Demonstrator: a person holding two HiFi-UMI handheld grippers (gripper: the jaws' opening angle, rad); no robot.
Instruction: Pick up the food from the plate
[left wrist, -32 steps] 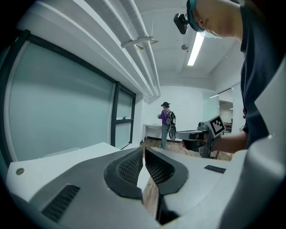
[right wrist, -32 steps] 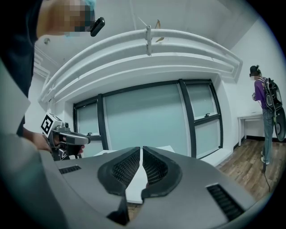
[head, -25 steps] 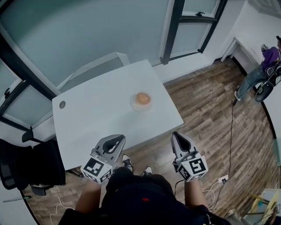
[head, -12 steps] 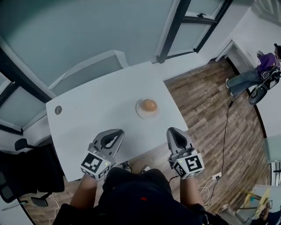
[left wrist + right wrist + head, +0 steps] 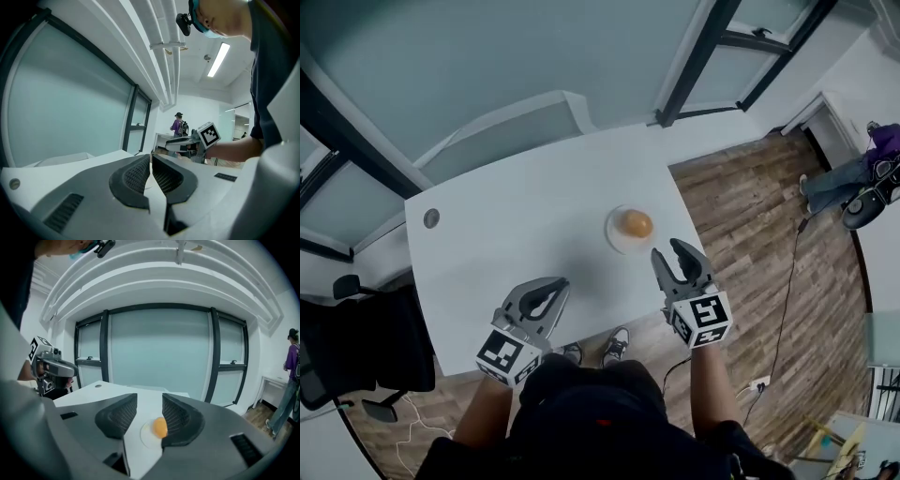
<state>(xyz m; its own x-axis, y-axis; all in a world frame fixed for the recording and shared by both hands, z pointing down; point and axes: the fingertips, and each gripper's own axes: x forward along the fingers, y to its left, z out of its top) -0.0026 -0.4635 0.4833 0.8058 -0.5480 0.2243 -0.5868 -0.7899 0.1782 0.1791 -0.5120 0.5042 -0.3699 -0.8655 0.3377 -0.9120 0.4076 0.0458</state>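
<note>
A round orange piece of food [image 5: 636, 223] lies on a small clear plate [image 5: 615, 235] near the right edge of the white table [image 5: 516, 234]. My right gripper [image 5: 672, 257] hovers just short of the plate, its jaws opening, with nothing between them. Through its own camera the food [image 5: 160, 427] and the plate [image 5: 147, 435] show ahead, between the jaws. My left gripper [image 5: 549, 290] is shut and empty at the table's near edge; its own view shows the jaws [image 5: 151, 161] meeting.
A grey cable cap [image 5: 431, 218] sits in the table's far left corner. A black chair [image 5: 356, 347] stands left of the table. Wood floor [image 5: 750, 225] lies to the right, where a person [image 5: 862, 173] stands far off. Glass walls run behind the table.
My right gripper has moved forward over the table edge toward the plate and its jaws have parted. The left gripper has stayed near the table's near edge.
</note>
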